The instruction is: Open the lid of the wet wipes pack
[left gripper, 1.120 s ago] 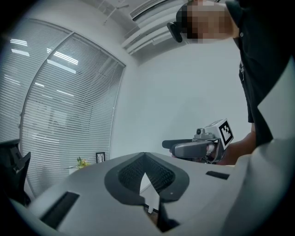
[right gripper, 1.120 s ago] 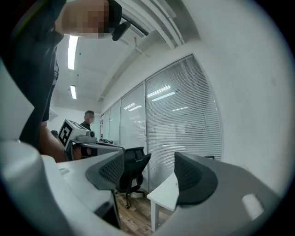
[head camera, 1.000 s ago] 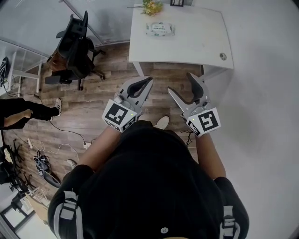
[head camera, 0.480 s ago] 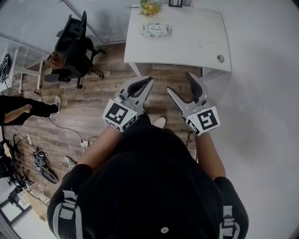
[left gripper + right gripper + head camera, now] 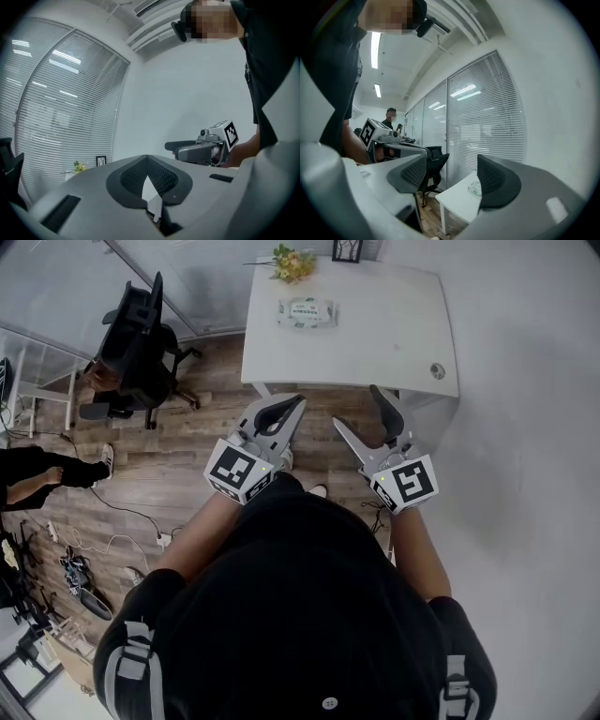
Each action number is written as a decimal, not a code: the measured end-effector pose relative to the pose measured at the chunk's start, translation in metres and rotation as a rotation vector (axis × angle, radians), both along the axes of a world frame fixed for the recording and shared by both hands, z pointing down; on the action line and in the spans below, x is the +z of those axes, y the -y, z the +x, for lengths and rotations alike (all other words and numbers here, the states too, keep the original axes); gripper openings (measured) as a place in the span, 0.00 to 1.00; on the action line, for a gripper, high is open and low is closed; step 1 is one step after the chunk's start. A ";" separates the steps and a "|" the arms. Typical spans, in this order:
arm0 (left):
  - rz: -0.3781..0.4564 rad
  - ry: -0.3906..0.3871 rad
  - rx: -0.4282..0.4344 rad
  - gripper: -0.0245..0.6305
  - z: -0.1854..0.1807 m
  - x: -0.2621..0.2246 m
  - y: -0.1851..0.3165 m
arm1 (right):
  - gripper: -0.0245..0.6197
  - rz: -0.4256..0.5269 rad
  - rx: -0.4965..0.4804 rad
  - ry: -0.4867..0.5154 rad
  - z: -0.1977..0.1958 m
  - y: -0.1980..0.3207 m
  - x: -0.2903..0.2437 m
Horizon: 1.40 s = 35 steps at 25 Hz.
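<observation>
Pack position: one wet wipes pack [image 5: 306,312] lay flat on the far-left part of the one white table [image 5: 384,343], ahead of both grippers and well apart from them. The left gripper [image 5: 298,400] was held over the wood floor [image 5: 187,474] with its jaws pressed together and nothing between them. The right gripper [image 5: 356,406], beside it, had its jaws spread and empty. The pack's lid was too small to make out. One picture frame [image 5: 347,249] was cut off by the top edge, with one flower bunch [image 5: 292,262] near it.

A black office chair [image 5: 131,343] stands on wooden floor [image 5: 178,474] beside a white table [image 5: 384,343] bearing yellow flowers [image 5: 292,263] and a small frame [image 5: 347,249].
</observation>
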State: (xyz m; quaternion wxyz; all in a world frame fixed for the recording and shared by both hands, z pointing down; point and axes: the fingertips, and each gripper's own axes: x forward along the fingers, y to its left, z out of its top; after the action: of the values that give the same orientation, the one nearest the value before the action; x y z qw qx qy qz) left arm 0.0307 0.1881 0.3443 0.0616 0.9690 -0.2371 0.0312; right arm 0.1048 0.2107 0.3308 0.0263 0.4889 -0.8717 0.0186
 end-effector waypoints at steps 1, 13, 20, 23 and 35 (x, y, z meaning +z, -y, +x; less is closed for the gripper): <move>0.001 -0.001 0.004 0.04 0.001 0.001 0.009 | 0.56 -0.001 0.005 -0.004 0.001 0.009 0.001; -0.015 -0.009 0.022 0.04 -0.010 0.007 0.141 | 0.56 -0.052 0.027 -0.029 -0.011 0.138 0.013; -0.023 -0.021 0.048 0.04 -0.028 0.005 0.214 | 0.56 -0.085 0.053 -0.053 -0.029 0.211 0.016; -0.033 -0.020 0.053 0.04 -0.036 0.012 0.242 | 0.56 -0.105 0.069 -0.060 -0.034 0.237 0.025; -0.108 -0.012 0.053 0.04 -0.049 0.044 0.310 | 0.56 -0.169 0.104 -0.085 -0.030 0.300 0.061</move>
State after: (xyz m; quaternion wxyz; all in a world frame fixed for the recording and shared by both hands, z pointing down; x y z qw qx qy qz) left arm -0.0187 -0.1222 0.3879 0.1144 0.9704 -0.2087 0.0399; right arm 0.0748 -0.0892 0.3921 0.1035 0.5297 -0.8387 0.0727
